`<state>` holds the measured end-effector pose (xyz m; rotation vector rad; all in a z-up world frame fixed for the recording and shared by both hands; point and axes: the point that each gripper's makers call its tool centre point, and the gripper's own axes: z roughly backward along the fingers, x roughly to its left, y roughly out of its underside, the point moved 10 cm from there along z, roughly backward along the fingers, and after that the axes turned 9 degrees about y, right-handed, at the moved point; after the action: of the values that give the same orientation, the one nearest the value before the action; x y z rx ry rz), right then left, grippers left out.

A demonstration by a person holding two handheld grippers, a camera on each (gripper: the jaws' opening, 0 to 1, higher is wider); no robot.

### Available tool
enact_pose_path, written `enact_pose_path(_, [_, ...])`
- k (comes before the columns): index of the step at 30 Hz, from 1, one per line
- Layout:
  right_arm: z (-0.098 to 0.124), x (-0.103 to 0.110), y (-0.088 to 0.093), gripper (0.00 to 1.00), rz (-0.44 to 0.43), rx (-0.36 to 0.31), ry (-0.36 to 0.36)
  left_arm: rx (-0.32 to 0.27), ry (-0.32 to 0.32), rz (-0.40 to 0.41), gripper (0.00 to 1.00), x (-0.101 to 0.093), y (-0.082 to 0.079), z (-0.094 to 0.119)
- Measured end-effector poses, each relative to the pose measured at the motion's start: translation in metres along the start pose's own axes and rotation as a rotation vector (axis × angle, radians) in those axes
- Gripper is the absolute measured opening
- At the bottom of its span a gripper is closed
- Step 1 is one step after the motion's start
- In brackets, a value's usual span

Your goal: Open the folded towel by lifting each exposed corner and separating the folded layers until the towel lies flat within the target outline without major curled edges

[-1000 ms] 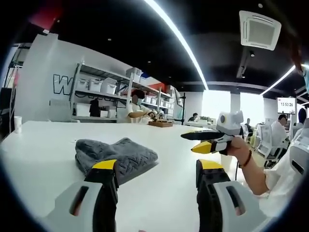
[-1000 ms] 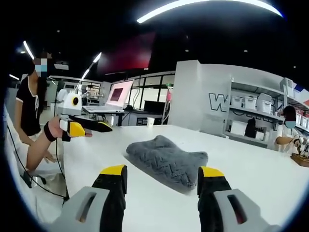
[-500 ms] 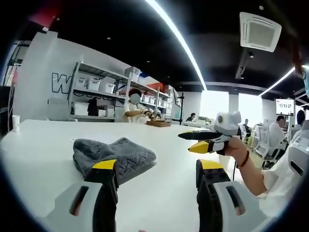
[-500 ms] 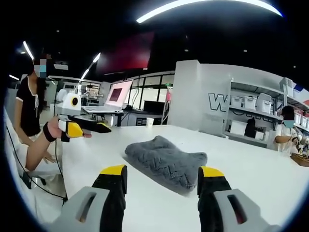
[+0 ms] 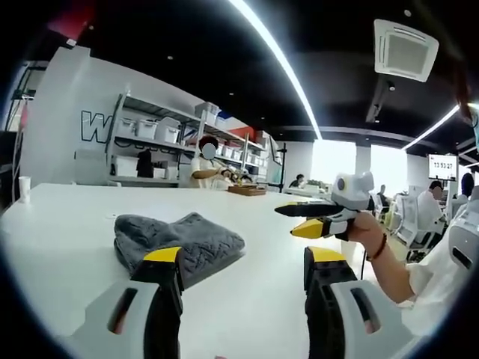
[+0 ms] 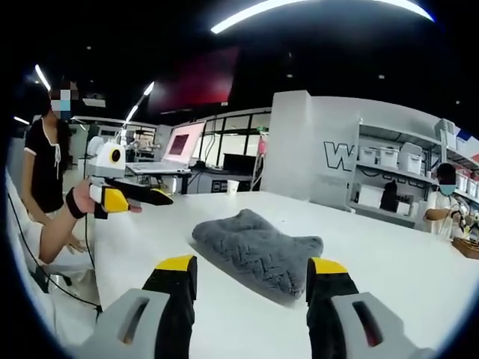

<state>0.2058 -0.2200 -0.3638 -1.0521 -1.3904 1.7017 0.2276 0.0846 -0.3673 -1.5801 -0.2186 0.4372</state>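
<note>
Both tools at the ready, before first contact. I hold the left gripper low over the smooth white bench with its grey, yellow-tipped fingers spread wide and empty. The folded grey towel with a raised zigzag weave lies just ahead of the left finger, so that finger can reach the near fold with little travel.

The right gripper is likewise wide apart and empty. From its side the towel sits ahead, between the two fingers and apart from them, centred for a straight approach. Across the towel the left gripper hovers above the bench, its black and yellow fingers looking narrow. The right gripper appears the same way from the opposite side, held in a hand.

The towel is thick and plush, folded into a soft mound with rounded edges and a rumpled top. I judge it limp: a lifted corner should drape, and layers may cling. I cannot make out a target outline on the bench. Unfolding has not begun.
</note>
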Motion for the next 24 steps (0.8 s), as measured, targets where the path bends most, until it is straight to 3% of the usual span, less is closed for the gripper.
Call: enact_pose_path(24, [-0.0089, -0.0013, -0.0070, 0.56, -0.004, 0.003, -0.022, 0.007, 0.010, -0.013, 0.63, 0.0027, -0.0100, -0.0076])
